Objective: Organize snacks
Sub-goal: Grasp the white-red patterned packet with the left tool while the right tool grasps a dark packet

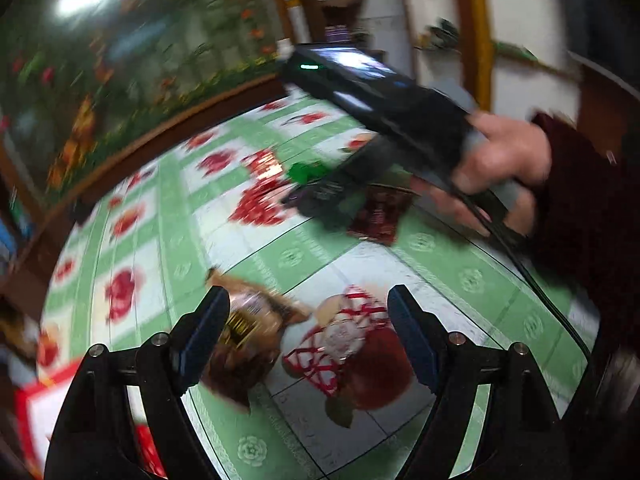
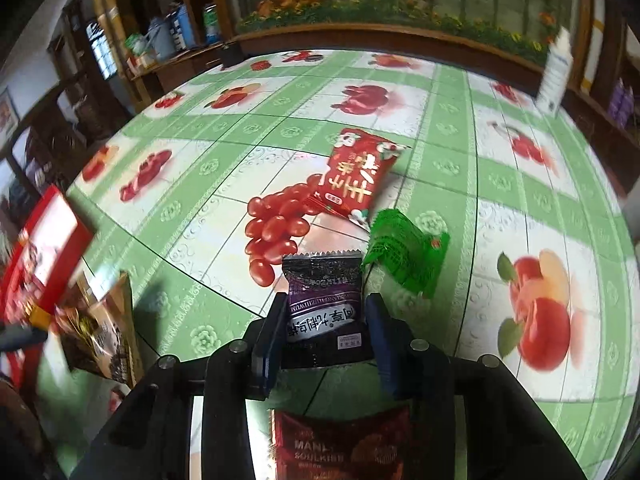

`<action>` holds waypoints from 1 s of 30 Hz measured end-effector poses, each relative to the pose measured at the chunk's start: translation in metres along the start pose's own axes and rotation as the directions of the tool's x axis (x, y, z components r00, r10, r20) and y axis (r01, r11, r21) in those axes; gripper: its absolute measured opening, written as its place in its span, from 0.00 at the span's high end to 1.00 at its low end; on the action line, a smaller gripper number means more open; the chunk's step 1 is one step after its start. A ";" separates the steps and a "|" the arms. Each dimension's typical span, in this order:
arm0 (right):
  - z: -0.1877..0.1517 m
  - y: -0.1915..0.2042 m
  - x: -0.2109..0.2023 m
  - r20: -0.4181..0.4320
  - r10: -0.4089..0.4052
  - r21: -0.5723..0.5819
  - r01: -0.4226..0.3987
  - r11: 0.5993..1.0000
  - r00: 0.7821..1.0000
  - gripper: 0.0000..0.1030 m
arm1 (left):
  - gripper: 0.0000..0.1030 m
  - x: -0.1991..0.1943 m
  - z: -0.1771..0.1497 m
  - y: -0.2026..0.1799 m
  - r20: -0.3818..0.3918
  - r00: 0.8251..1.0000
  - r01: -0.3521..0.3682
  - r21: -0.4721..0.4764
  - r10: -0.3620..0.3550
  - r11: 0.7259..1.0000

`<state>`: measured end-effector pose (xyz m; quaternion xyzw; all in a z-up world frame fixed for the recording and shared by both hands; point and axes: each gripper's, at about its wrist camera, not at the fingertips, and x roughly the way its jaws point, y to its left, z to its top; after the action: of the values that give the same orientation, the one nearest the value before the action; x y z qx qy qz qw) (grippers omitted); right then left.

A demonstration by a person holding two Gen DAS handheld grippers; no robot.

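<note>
My right gripper (image 2: 323, 308) is shut on a black and purple snack packet (image 2: 325, 302) and holds it above the table. A green packet (image 2: 404, 258) and a red packet (image 2: 354, 178) lie just beyond it. A dark red packet (image 2: 340, 444) lies under the gripper. My left gripper (image 1: 308, 300) is open and empty above the table, with a brown snack bag (image 1: 248, 336) beside its left finger. The brown bag also shows in the right wrist view (image 2: 102, 332). The right gripper (image 1: 316, 196) shows in the left wrist view, near the dark red packet (image 1: 380, 212).
The table has a green and white fruit-print cloth (image 2: 208, 132). A red and white box (image 2: 40, 248) stands at its left edge. A white bottle (image 2: 556, 76) stands at the far right. A wooden ledge and a flower mural run along the back. Shelves stand at the left.
</note>
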<state>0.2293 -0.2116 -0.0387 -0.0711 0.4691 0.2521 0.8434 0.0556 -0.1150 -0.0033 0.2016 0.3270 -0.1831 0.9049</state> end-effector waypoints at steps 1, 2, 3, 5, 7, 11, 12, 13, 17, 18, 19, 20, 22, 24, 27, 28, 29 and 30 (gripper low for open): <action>0.001 -0.005 -0.002 -0.001 0.019 0.039 -0.019 0.999 1.000 0.61 | 0.21 0.002 0.000 -0.003 -0.004 1.000 0.020 0.048 -0.020 0.999; 0.001 -0.012 -0.005 0.000 0.044 0.090 -0.044 0.995 0.999 0.61 | 0.21 0.003 -0.002 -0.010 -0.014 0.999 0.046 0.109 -0.045 0.993; 0.001 -0.018 -0.007 0.002 0.064 0.129 -0.064 0.990 0.998 0.61 | 0.21 0.006 -0.004 -0.015 -0.026 0.998 0.065 0.164 -0.062 0.984; 0.001 -0.031 -0.013 0.016 0.105 0.207 -0.106 0.973 0.994 0.61 | 0.21 0.015 -0.009 -0.023 -0.062 0.995 0.087 0.265 -0.073 0.960; 0.002 -0.038 -0.019 0.036 0.134 0.244 -0.139 0.960 0.990 0.61 | 0.21 0.026 -0.012 -0.024 -0.106 0.993 0.083 0.320 -0.051 0.944; 0.002 -0.047 -0.027 0.068 0.184 0.305 -0.197 0.932 0.980 0.61 | 0.21 0.044 -0.008 -0.006 -0.171 0.981 0.139 0.278 -0.093 0.951; 0.003 -0.048 -0.027 0.068 0.184 0.313 -0.196 0.929 0.981 0.61 | 0.21 0.046 -0.008 -0.003 -0.182 0.978 0.151 0.266 -0.104 0.952; 0.003 -0.051 -0.027 0.067 0.181 0.327 -0.193 0.925 0.981 0.61 | 0.21 0.049 -0.006 0.000 -0.192 0.975 0.159 0.257 -0.111 0.953; 0.002 -0.059 -0.027 0.063 0.184 0.368 -0.194 0.909 0.981 0.61 | 0.22 0.053 -0.004 0.007 -0.199 0.971 0.183 0.253 -0.134 0.950; 0.002 -0.059 -0.027 0.067 0.184 0.373 -0.195 0.907 0.981 0.61 | 0.28 0.054 -0.004 0.006 -0.198 0.969 0.192 0.247 -0.145 0.950; 0.001 -0.059 -0.029 0.070 0.183 0.374 -0.196 0.907 0.981 0.61 | 0.32 0.056 -0.002 0.006 -0.199 0.966 0.211 0.236 -0.165 0.949; 0.001 -0.059 -0.029 0.073 0.185 0.374 -0.199 0.906 0.980 0.61 | 0.45 0.057 -0.002 0.005 -0.199 0.964 0.220 0.233 -0.175 0.947; 0.001 -0.059 -0.031 0.081 0.190 0.374 -0.206 0.904 0.978 0.61 | 0.70 0.053 -0.001 0.001 -0.221 0.943 0.291 0.187 -0.249 0.938; 0.002 -0.059 -0.033 0.086 0.185 0.374 -0.204 0.905 0.979 0.61 | 0.70 0.051 -0.004 -0.001 -0.211 0.944 0.292 0.180 -0.253 0.939; 0.001 -0.061 -0.033 0.091 0.186 0.384 -0.206 0.900 0.978 0.61 | 0.70 0.046 -0.009 -0.002 -0.202 0.946 0.288 0.151 -0.255 0.946; 0.001 -0.061 -0.033 0.090 0.183 0.384 -0.204 0.901 0.979 0.61 | 0.71 0.044 -0.011 -0.004 -0.195 0.948 0.280 0.140 -0.250 0.950; 0.001 -0.061 -0.034 0.092 0.181 0.383 -0.202 0.901 0.979 0.61 | 0.73 0.041 -0.012 -0.005 -0.187 0.952 0.269 0.132 -0.242 0.954; 0.001 -0.061 -0.034 0.094 0.181 0.383 -0.204 0.901 0.979 0.61 | 0.74 0.039 -0.014 -0.007 -0.179 0.955 0.258 0.121 -0.234 0.959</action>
<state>0.2448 -0.2761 -0.0172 0.1522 0.4908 0.2374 0.8243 0.0733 -0.1218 -0.0401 0.2378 0.4087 -0.3004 0.8284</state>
